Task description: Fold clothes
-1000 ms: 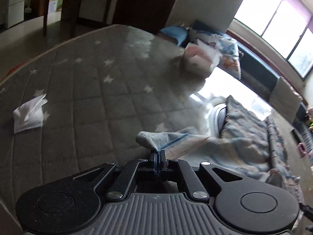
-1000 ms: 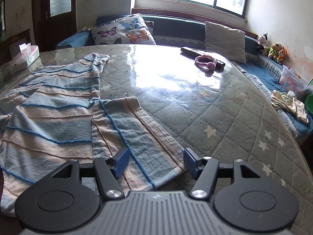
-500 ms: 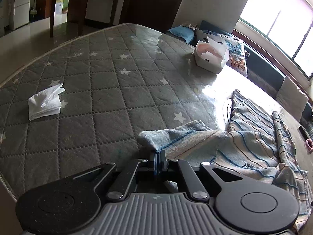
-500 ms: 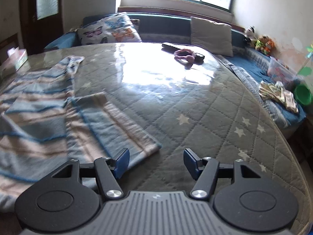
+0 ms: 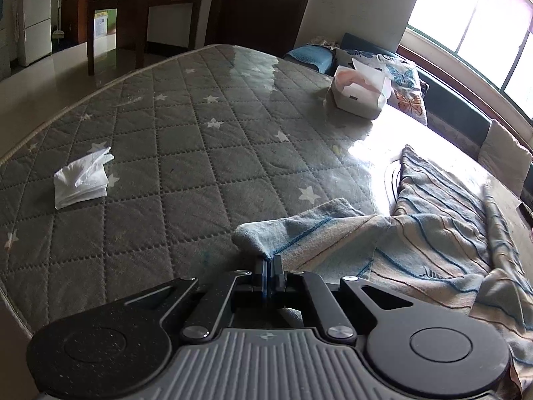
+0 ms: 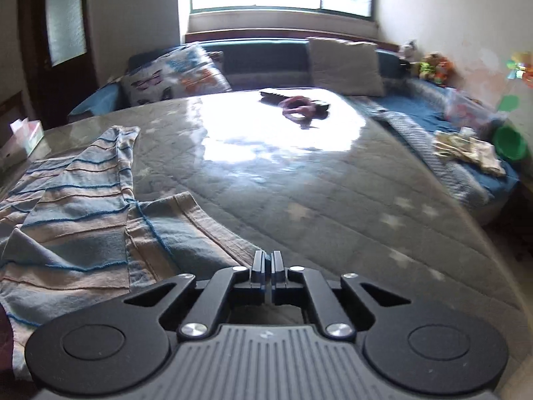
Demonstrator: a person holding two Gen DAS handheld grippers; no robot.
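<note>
While the left tool (image 5: 269, 268) keeps pinching one corner of the striped garment (image 5: 433, 233) spread on the quilted worktop (image 5: 200, 153), the right tool (image 6: 268, 263) has just snapped shut at the opposite hem, apparently gripping it, so a fold can likely begin.

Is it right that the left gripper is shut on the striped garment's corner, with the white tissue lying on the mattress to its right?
Not quite. The left gripper is shut on the striped garment at its corner, but the white tissue lies on the mattress to its left, as the left wrist view shows.
</note>
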